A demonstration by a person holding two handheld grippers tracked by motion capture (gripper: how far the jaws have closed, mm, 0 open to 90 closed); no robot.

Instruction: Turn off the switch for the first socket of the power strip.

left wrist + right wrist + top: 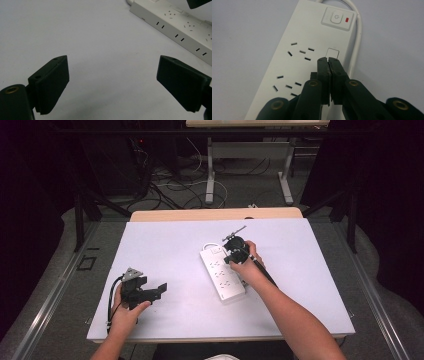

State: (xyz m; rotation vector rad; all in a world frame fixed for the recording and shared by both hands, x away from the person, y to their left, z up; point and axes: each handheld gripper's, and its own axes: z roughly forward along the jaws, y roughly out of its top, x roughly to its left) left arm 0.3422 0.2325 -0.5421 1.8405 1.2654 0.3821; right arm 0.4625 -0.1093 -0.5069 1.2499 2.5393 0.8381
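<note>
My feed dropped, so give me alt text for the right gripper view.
The right gripper, jaws shut and empty, hangs over a white power strip, tips near a small square marking just short of the power button. A red light sits beside the button.

A white-topped table stands on a grey floor in a dim room. Beyond the table, cables sprawl beneath a white-legged desk, with dark curtains at either side.
</note>
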